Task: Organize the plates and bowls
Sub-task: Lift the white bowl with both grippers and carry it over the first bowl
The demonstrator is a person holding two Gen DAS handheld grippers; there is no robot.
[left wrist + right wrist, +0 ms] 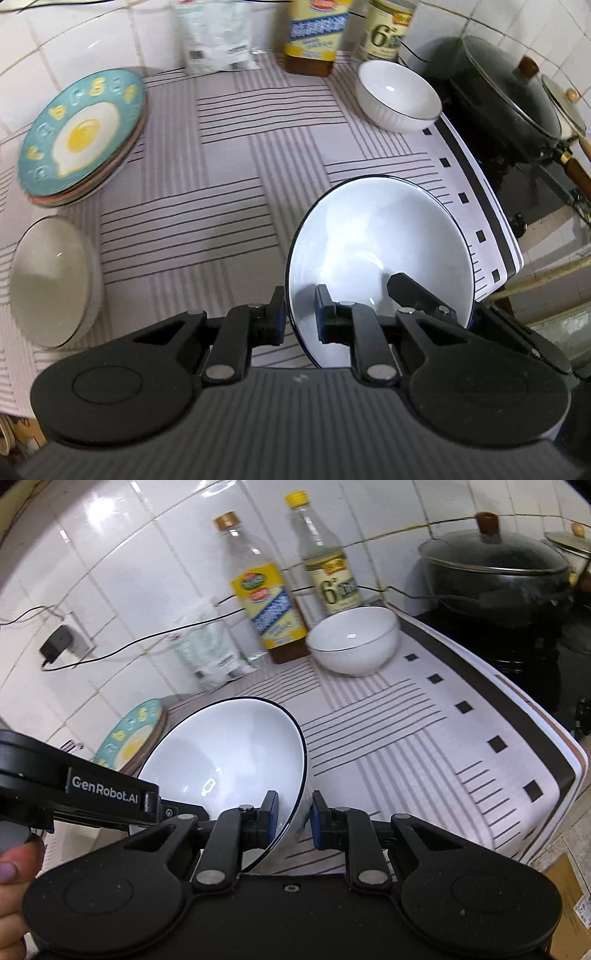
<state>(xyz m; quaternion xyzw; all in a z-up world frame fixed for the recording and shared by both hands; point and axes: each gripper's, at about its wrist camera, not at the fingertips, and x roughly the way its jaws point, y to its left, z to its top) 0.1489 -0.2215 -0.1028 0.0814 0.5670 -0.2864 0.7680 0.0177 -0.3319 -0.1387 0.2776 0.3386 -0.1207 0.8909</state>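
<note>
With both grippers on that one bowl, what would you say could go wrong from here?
1. The bowl is tilted and pinched only at its rim by the left gripper and right gripper; it might slip or twist.
2. Uneven hand motion could strain the rim.
3. Swinging it could strike the small bowl or bottles.

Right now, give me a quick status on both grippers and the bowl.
Left gripper and right gripper both shut on the big white bowl's rim, bowl tilted. Small white bowl by the bottles. Nothing in the way.
</note>
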